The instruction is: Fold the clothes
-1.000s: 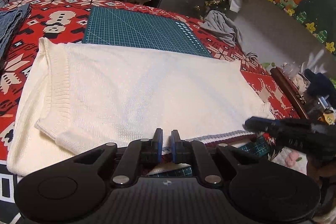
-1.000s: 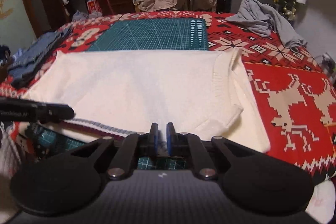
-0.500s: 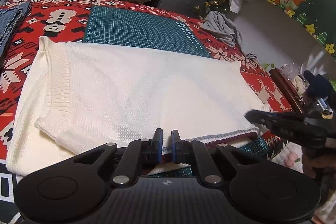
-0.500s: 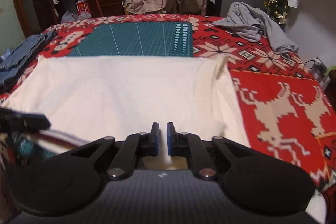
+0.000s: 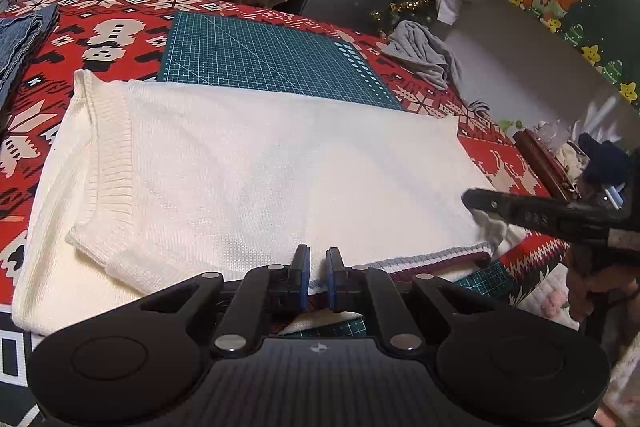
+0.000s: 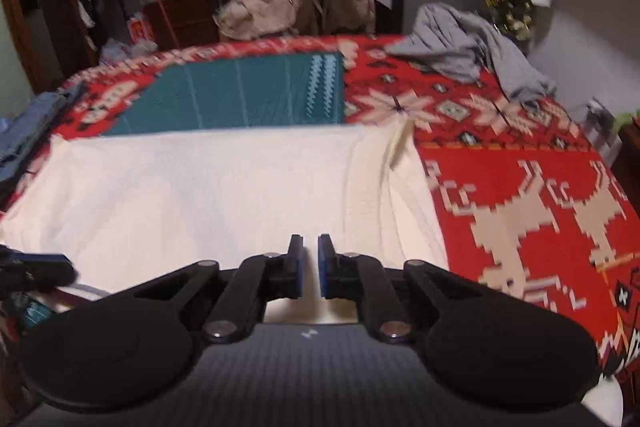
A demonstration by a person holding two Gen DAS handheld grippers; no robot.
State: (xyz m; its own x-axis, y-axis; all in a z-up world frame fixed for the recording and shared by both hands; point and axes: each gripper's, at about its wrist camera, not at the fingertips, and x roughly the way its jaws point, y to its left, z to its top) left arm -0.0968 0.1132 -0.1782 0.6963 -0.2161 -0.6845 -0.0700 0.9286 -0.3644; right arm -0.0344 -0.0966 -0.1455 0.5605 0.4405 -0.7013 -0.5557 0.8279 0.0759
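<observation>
Two narrowly parted grippers over folded white sweater (image 5: pixel 260 167)

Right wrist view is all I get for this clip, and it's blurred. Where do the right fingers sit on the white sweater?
Observer: In the left wrist view, the right gripper reaches in at the near right corner of the white sweater, and the cloth bunches just beneath it.
Operator: Is anything under the near edge?
Observer: Yes. A ribbed striped band in white, grey and maroon shows just below that edge.
Operator: And the left gripper?
Observer: The left gripper is at the middle of the near edge with its fingers a narrow gap apart. I cannot tell whether any cloth is pinched.
</observation>
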